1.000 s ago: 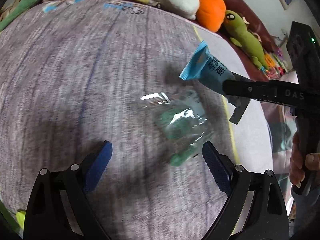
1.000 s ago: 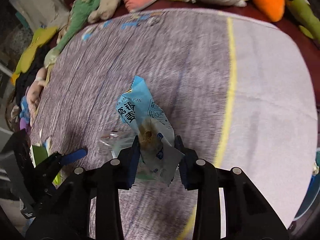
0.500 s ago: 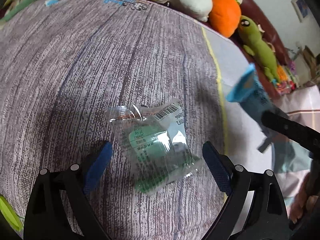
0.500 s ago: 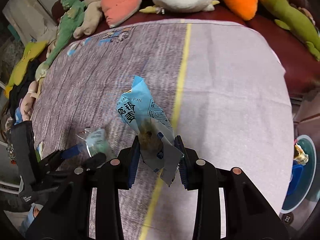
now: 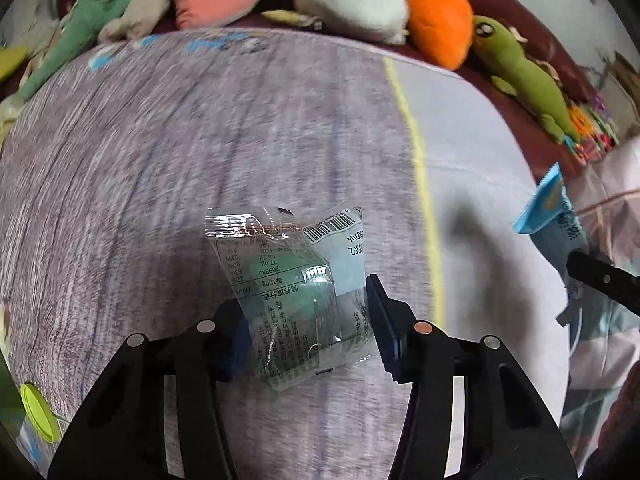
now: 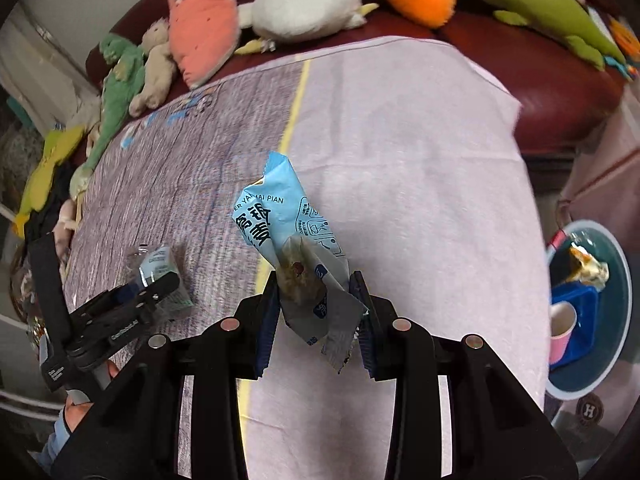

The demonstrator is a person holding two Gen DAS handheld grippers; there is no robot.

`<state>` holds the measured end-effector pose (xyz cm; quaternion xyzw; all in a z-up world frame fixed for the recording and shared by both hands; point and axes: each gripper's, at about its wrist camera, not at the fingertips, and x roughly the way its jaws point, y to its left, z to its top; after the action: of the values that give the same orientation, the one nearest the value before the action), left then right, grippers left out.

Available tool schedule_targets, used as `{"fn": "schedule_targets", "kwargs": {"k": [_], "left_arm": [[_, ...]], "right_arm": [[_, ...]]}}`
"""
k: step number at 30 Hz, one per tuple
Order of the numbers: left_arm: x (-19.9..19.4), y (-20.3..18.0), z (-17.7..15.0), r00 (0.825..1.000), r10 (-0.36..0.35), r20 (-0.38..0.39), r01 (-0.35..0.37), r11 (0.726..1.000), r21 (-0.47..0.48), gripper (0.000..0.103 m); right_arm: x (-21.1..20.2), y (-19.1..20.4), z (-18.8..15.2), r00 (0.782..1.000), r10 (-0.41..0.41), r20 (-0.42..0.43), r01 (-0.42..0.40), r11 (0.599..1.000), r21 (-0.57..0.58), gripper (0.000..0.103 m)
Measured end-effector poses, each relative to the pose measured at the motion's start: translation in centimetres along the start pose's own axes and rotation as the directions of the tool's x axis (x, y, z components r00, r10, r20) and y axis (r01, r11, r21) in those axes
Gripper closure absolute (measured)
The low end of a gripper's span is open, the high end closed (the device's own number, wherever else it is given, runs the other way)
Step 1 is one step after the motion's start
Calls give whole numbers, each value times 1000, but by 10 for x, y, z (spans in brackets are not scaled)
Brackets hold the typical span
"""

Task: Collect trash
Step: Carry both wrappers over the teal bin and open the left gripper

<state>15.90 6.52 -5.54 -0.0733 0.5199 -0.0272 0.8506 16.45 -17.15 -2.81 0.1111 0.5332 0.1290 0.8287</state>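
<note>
left tongs [image 5: 306, 326] closing on clear wrapper [image 5: 292, 284], right tongs [image 6: 316, 310] gripping blue wrapper [image 6: 288, 232]

Clear wrapper [image 5: 296, 276] with green print; light-blue wrapper [image 6: 288, 232] with black lettering; bed cover [image 5: 120, 180] streaky grey-purple, yellow-striped.

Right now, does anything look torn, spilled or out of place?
Nothing spilled. The blue wrapper in the right gripper is torn open and crumpled at its lower end. The left gripper is closing on a clear wrapper.
</note>
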Motion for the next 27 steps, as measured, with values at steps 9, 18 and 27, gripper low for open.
{"fn": "schedule_targets", "kwargs": {"k": [9,18,27], "left_arm": [[-17,-86,-7,997,-76,2,74,984,161,50],[-22,-183,-27,989,-144,-30,146,935,323,50],[-21,-265,-45,977,-202,-71,213,873,438,50]], "right_arm": [[-41,-63,-23,997,3,72,-11,993,113,70],[-94,-143,-52,986,-35,166,-3,975,224,70],[-132,-210,-83,968,-92,235,11,946,324,69]]}}
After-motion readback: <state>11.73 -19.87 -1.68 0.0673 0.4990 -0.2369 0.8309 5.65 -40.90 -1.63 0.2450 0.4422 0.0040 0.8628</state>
